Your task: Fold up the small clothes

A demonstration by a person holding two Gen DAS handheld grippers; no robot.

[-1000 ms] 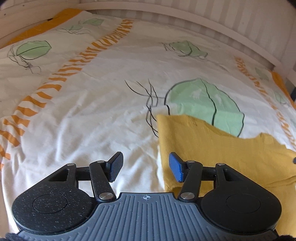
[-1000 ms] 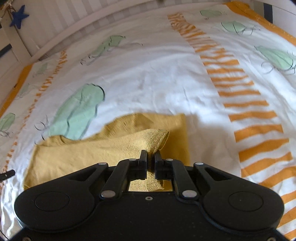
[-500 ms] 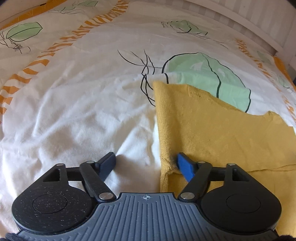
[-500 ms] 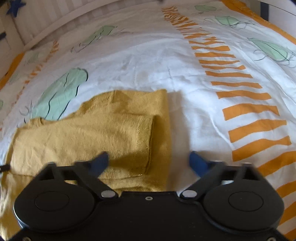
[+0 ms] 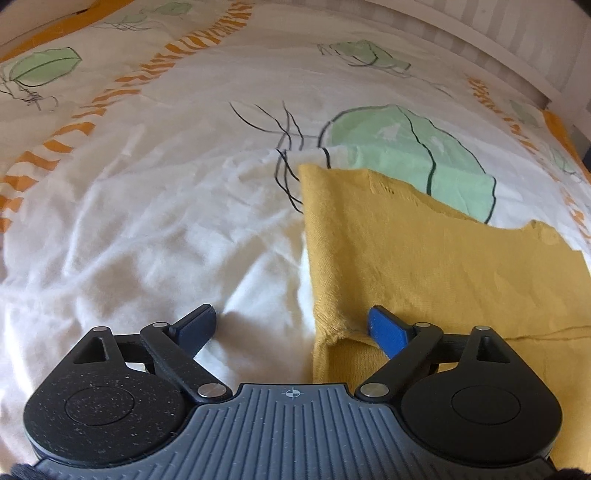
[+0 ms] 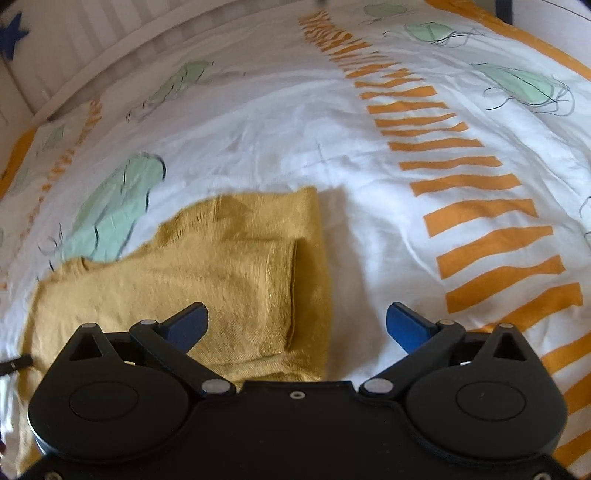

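Observation:
A small mustard-yellow knit garment [image 5: 424,254] lies flat on the bed. In the right wrist view the garment [image 6: 207,277] has its right sleeve folded inward across the body. My left gripper [image 5: 291,325] is open and low over the bed, straddling the garment's left edge at the sleeve cuff; its right fingertip [image 5: 384,326] rests on the yellow fabric, its left one on the bare sheet. My right gripper [image 6: 295,323] is open wide and empty above the folded sleeve's end and the garment's right edge.
The bed cover [image 5: 147,206] is white with green leaf prints and orange striped bands [image 6: 476,214]. A white slatted bed rail [image 5: 480,33] runs along the far side. A dark blue star [image 6: 13,35] hangs at the upper left.
My right gripper let go of the sleeve, which now lies folded on the garment, and opened wide. My left gripper came down over the garment's left edge and opened wider.

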